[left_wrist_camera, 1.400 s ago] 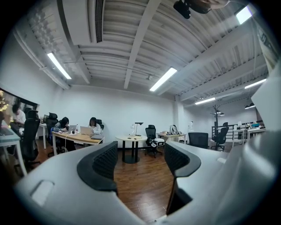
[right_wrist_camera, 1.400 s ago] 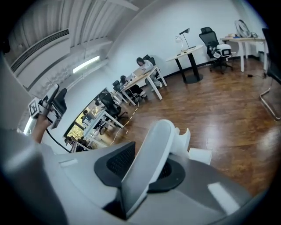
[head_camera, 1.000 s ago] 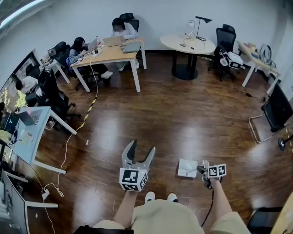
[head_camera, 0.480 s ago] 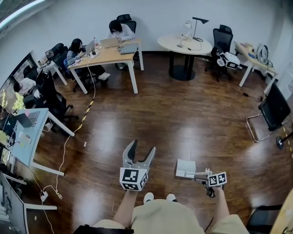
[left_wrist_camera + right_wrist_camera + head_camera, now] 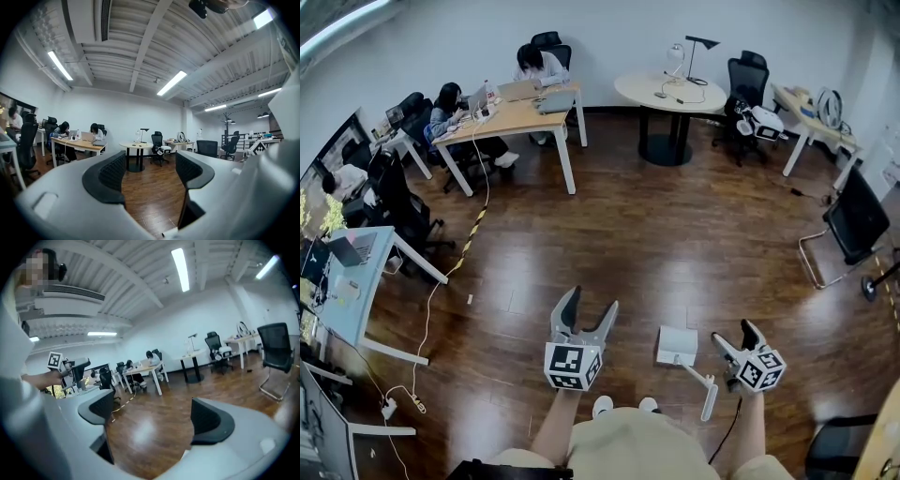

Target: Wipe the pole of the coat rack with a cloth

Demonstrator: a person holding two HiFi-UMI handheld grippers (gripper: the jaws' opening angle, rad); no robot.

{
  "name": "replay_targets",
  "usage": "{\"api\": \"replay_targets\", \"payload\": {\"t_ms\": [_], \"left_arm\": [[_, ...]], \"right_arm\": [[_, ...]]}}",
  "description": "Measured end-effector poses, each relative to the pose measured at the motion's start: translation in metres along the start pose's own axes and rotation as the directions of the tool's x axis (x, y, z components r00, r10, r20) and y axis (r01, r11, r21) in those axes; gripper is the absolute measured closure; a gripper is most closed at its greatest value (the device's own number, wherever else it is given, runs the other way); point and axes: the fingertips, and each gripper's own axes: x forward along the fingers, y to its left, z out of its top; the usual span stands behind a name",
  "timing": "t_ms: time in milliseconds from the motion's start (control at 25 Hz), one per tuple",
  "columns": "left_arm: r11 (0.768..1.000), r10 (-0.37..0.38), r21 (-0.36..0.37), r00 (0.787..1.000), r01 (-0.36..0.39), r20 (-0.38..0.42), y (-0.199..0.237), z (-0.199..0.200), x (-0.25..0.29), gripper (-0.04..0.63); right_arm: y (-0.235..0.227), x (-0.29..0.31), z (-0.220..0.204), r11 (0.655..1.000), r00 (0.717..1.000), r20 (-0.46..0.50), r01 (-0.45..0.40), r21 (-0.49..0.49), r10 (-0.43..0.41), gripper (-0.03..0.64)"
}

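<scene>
A white folded cloth (image 5: pixel 677 344) lies on the wooden floor in front of the person's feet. My right gripper (image 5: pixel 734 338) hangs to its right, apart from it. Its jaws have just been opening and now stand wide with nothing between them; in the right gripper view (image 5: pixel 154 420) only floor shows in the gap. My left gripper (image 5: pixel 589 307) is held level and open left of the cloth, and it is empty in its own view (image 5: pixel 150 173). A dark coat rack (image 5: pixel 228 125) stands far off at the right. A white angled bar (image 5: pixel 709 392) shows by the cloth; what it is I cannot tell.
People sit at a wooden desk (image 5: pixel 511 116) at the back left. A round table (image 5: pixel 666 94) with a lamp stands at the back, office chairs (image 5: pixel 855 221) to the right, and a desk (image 5: pixel 347 281) with a cable on the floor to the left.
My right gripper was shut at the cloth's right edge; it has opened wide, risen and moved right, and the cloth stays on the floor. My left gripper has not moved.
</scene>
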Motion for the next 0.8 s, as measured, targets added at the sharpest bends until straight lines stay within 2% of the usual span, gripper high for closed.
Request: {"api": "replay_targets", "payload": {"t_ms": [160, 280, 480, 600, 800], "left_arm": [[1.0, -0.008, 0.006, 1.0, 0.008, 0.01, -0.003, 0.006, 0.001, 0.284], [1.0, -0.007, 0.012, 1.0, 0.006, 0.027, -0.003, 0.011, -0.003, 0.284], [1.0, 0.02, 0.023, 0.998, -0.021, 0.06, 0.002, 0.02, -0.013, 0.285], [0.998, 0.045, 0.033, 0.996, -0.048, 0.08, 0.005, 0.026, -0.018, 0.288], [0.997, 0.07, 0.035, 0.993, -0.073, 0.098, 0.013, 0.033, -0.022, 0.29]], "right_arm": [[0.057, 0.019, 0.061, 0.99, 0.989, 0.141, -0.012, -0.142, 0.033, 0.114], [0.103, 0.029, 0.099, 0.976, 0.968, 0.245, -0.003, -0.217, 0.057, 0.114], [0.151, 0.043, 0.145, 0.945, 0.931, 0.364, 0.089, -0.315, 0.034, 0.114], [0.157, 0.046, 0.156, 0.936, 0.918, 0.397, 0.14, -0.322, 0.0, 0.114], [0.169, 0.055, 0.155, 0.936, 0.927, 0.375, 0.114, -0.334, 0.021, 0.13]]}}
